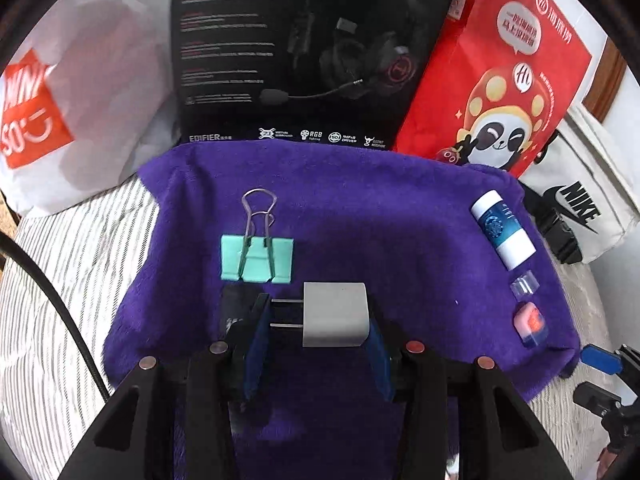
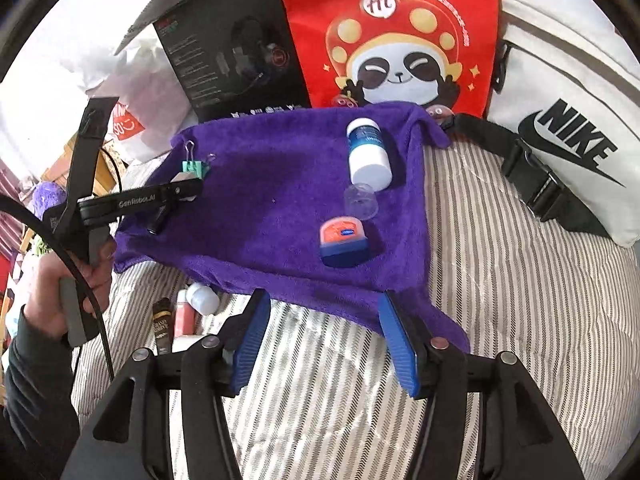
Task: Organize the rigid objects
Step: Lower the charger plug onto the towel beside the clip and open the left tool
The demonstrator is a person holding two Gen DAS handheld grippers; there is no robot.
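On the bed, far left: a white shopping bag (image 1: pixel 80 92) with an orange logo leans at the back, on the striped bedding (image 1: pixel 60 300).
Cloth: a purple towel (image 1: pixel 360 208) lies spread over the bedding and carries all the small items.
Clip: a mint-green binder clip (image 1: pixel 256 259) lies flat on the towel's left part, wire handles pointing toward the boxes.
Left gripper: the left gripper (image 1: pixel 316 320) sits just in front of the clip, its blue pads pinching a grey wall charger (image 1: pixel 335 314) from both sides; the charger's two prongs point left. From the right wrist view the same gripper reaches in from the left over the towel's left edge, beside the clip.
Back, centre: a black headset box (image 1: pixel 304 52) stands upright behind the towel, and a red panda bag (image 1: pixel 492 76) leans against it on the right.
Bottle: a white bottle with a blue label (image 2: pixel 368 152) lies on its side on the towel's right part.
Cap: a small clear cap (image 2: pixel 361 201) rests just in front of the bottle.
Tin: an orange-and-blue lip balm jar (image 2: pixel 344 242) sits near the cap, closer to the right gripper.
Right gripper: the right gripper (image 2: pixel 324 340) hovers at the towel's near edge, fingers spread wide, nothing between them.
Far right: a white Nike bag (image 2: pixel 568 128) with a black buckled strap lies on the bedding.
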